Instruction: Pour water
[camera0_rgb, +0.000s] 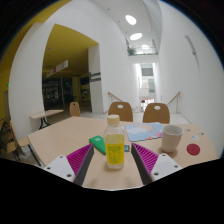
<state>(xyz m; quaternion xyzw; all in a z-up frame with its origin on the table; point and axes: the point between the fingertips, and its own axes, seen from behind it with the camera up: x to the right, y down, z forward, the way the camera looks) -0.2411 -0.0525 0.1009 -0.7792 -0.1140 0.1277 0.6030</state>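
Observation:
A clear bottle (115, 146) with a yellow label and a white cap stands upright on the wooden table (65, 135). It stands between my gripper's (113, 160) two fingers, with a gap at each side. The magenta pads (78, 158) flank it and the fingers are open. A white cup (172, 137) stands on the table to the right of the bottle, just beyond the right finger. I cannot tell what the cup holds.
A green flat object (97, 142) lies just left of the bottle. A small red disc (194, 149) lies right of the cup. Two wooden chairs (120, 110) (156, 112) stand at the table's far side. A bright hall opens beyond.

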